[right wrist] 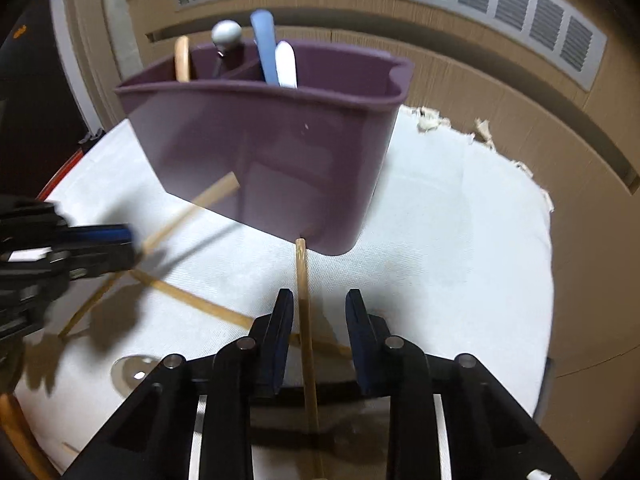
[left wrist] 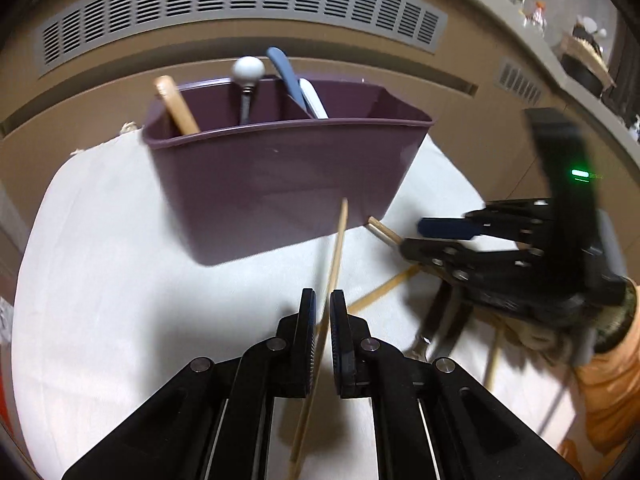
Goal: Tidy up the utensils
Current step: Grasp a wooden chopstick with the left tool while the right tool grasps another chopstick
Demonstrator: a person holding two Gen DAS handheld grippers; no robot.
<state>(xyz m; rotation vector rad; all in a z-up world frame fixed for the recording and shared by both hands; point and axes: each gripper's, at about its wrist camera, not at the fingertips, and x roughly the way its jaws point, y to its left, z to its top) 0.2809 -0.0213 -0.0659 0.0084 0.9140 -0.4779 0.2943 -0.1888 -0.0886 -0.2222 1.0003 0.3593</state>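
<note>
- The left gripper (left wrist: 323, 300) has its jaws drawn nearly together, clamped on a thin wooden chopstick (left wrist: 334, 260). The stick runs up out of the grip, and its tip stands against the front wall of the purple caddy (left wrist: 280, 172).
- The right gripper (right wrist: 318, 300) stands part open. A second chopstick (right wrist: 303, 300) lies between its fingers, close to the left finger (right wrist: 282, 320), with a clear gap to the right one. Whether the left pad touches the stick I cannot tell; the jaws do not pinch it from both sides.
- That second stick points away from the right wrist camera, and its far end lies just before the caddy's near lower edge.
- More chopsticks (right wrist: 192, 300) lie crossed on the white cloth (right wrist: 460, 240), to the left in the right wrist view, under and near the left gripper.
- A spoon bowl (right wrist: 134, 372) lies on the cloth low on the left of that view.
- An orange sleeve (left wrist: 608, 392) shows behind the right gripper in the left wrist view.
- The caddy stands on the cloth beyond both grippers, its inside split into compartments.
- In the caddy stand a wooden handle (left wrist: 176, 106), a utensil with a white ball end (left wrist: 249, 69), a blue handle (left wrist: 286, 76) and a white handle (left wrist: 314, 98).
- A tan wall with a grey vent grille (left wrist: 240, 12) lies behind.
</note>
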